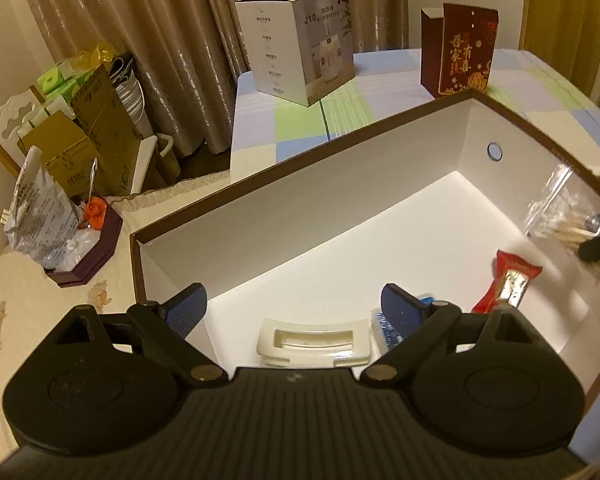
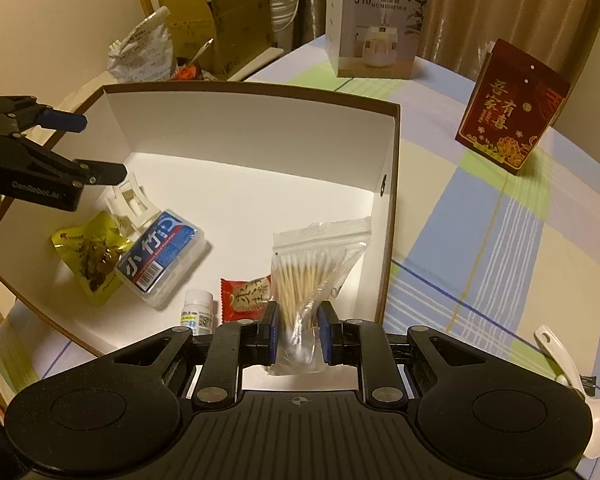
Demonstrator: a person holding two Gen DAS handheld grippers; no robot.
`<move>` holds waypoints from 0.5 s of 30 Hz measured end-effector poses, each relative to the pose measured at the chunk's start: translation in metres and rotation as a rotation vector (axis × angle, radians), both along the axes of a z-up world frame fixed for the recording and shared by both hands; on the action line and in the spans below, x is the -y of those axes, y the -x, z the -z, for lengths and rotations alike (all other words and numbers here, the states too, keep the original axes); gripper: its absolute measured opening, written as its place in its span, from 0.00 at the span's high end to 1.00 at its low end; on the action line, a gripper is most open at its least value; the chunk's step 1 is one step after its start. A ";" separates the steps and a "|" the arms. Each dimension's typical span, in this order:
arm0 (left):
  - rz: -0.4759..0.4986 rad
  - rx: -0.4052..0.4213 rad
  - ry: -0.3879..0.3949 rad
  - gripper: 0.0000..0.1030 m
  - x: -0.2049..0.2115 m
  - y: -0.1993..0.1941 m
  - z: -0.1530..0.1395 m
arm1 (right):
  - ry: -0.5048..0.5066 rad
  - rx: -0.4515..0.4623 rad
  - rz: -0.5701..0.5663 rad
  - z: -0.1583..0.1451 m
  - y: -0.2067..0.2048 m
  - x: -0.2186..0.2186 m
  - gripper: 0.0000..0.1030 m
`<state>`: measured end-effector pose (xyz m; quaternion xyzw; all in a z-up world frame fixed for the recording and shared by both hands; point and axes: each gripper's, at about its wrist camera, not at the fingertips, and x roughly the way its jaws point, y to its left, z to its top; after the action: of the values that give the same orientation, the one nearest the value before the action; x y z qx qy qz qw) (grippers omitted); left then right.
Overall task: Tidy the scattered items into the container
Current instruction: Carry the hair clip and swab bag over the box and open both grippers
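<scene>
The left gripper (image 1: 294,304) is held spread wide over the white box (image 2: 392,184), nothing between its jaws; a cream plastic clip (image 1: 314,345) lies just below it on the box floor, a red candy wrapper (image 1: 508,284) to its right. The right gripper (image 2: 298,328) is pinched on a bag of cotton swabs (image 2: 312,264), held inside the box near its right wall.

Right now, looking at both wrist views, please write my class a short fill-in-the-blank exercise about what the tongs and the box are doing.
1. The right tongs are shut on a clear bag of ____.
2. The left tongs hang open over the white ____.
3. The red snack packet lies ____ the container.
4. The humidifier box stands ____ the container.

Missing words: cotton swabs; plastic holder; inside; outside
</scene>
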<state>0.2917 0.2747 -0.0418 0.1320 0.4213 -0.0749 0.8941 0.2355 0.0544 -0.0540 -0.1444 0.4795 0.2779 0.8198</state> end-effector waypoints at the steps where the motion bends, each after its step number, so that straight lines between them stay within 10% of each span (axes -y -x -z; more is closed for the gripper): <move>1: -0.004 -0.002 0.011 0.10 0.000 0.001 -0.001 | 0.009 0.001 -0.006 0.000 0.000 -0.001 0.78; 7: -0.011 -0.012 0.050 0.07 0.004 0.007 -0.008 | 0.043 0.011 -0.023 -0.001 0.005 -0.004 0.77; 11: -0.028 -0.034 0.080 0.04 0.005 0.011 -0.010 | -0.049 -0.010 -0.034 -0.007 0.010 0.000 0.13; 15: -0.053 -0.073 0.083 0.01 0.008 0.015 -0.011 | -0.015 0.047 -0.049 -0.011 0.019 -0.007 0.12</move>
<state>0.2765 0.2663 -0.0308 0.0808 0.4534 -0.0734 0.8846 0.2161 0.0611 -0.0431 -0.1567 0.4544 0.2981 0.8247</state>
